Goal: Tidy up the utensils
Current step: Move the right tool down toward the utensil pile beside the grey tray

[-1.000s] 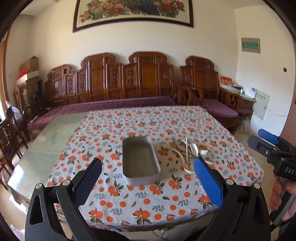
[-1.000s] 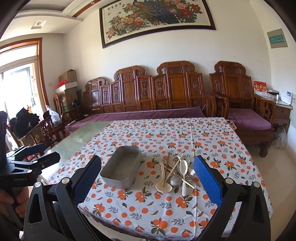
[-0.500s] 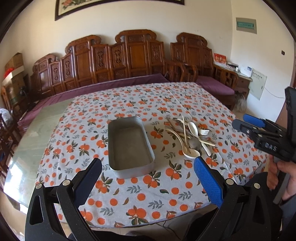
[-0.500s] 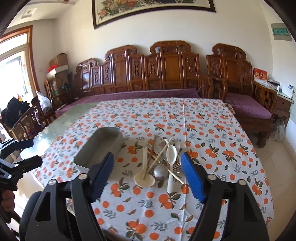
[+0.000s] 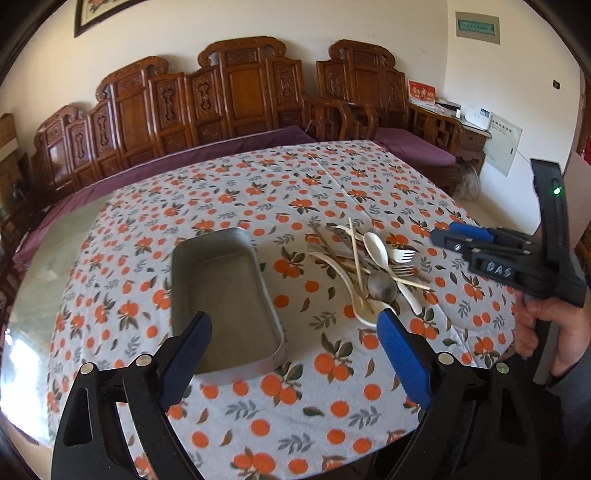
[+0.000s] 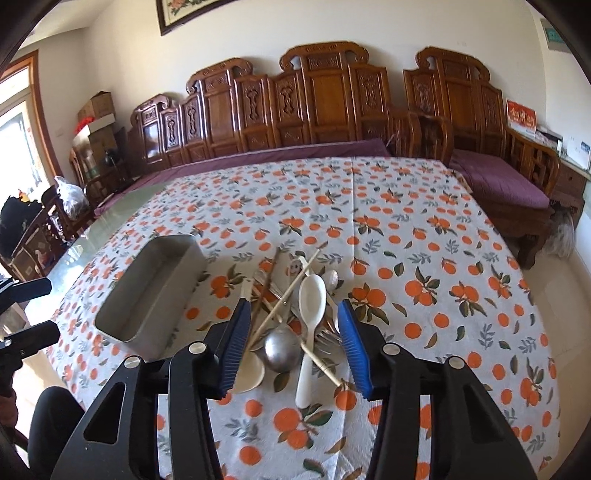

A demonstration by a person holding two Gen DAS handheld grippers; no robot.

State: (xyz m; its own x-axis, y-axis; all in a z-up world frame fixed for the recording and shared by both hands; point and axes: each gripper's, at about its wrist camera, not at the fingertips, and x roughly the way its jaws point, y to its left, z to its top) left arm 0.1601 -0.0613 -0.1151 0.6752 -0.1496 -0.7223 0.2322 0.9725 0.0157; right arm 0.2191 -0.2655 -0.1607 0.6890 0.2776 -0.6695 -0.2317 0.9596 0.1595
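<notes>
Right gripper (image 6: 291, 347), jaws half spread and just closing on nothing yet, frames the utensil pile (image 6: 295, 314) at lower centre, handles running away from it; the wide-spread left gripper (image 5: 295, 354) faces the empty tray (image 5: 221, 295).

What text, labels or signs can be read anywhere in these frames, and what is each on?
"DAS": handwritten white label on the right gripper body.
Red card on the side cabinet: gold characters, too blurred to read.
Green wall plaque: lettering too small to read.
White wall panel: heading illegible.
</notes>
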